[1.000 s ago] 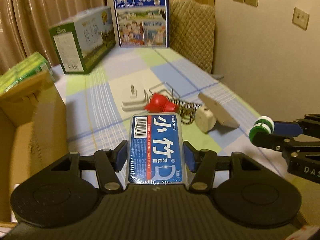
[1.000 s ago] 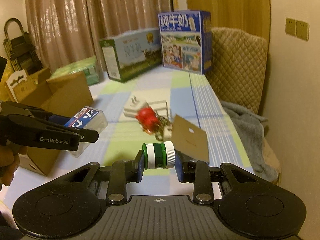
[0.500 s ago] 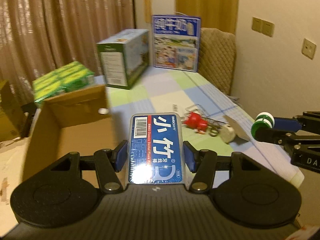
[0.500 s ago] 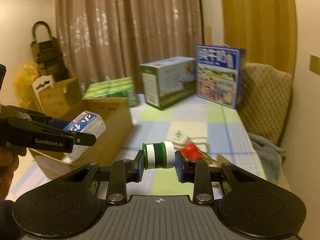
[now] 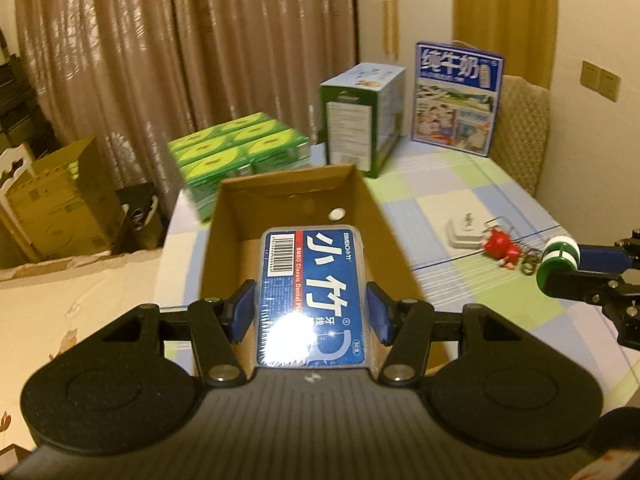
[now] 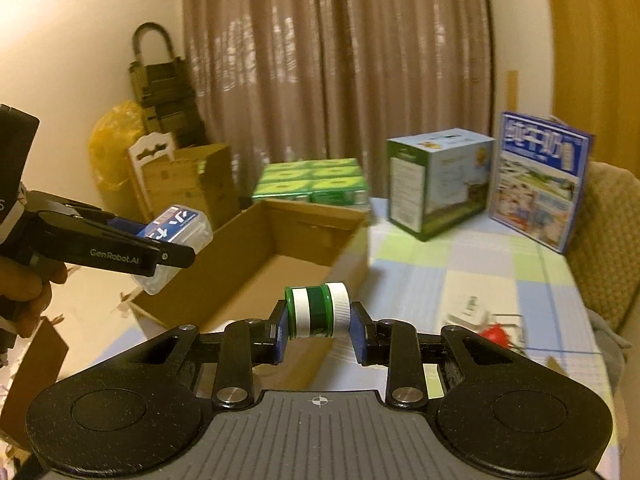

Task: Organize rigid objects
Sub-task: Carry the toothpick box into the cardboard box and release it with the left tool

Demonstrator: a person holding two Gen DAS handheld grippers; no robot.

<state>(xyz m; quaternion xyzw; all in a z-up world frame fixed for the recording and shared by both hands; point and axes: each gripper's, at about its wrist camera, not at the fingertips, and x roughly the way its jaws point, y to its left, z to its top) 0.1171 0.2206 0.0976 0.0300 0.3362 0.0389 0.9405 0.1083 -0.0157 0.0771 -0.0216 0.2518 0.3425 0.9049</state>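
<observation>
My left gripper (image 5: 311, 312) is shut on a blue dental floss pick box (image 5: 312, 280) and holds it above the open cardboard box (image 5: 280, 204). From the right wrist view the floss box (image 6: 176, 232) hangs over the cardboard box's (image 6: 280, 248) near left corner. My right gripper (image 6: 318, 330) is shut on a small green and white jar (image 6: 318, 310), held sideways above the table beside the cardboard box. The jar also shows in the left wrist view (image 5: 558, 258).
A white charger (image 5: 464, 234), a red toy (image 5: 500, 244) and small metal bits lie on the checked tablecloth (image 5: 460, 200). A green carton (image 5: 360, 116), a blue milk carton (image 5: 456, 100) and a green drink pack (image 5: 236, 152) stand at the back. More cardboard boxes (image 6: 188, 184) sit left.
Both grippers swung left and rose with their loads. The left gripper with the floss box now hangs over the open cardboard box; the right gripper with the jar came beside it.
</observation>
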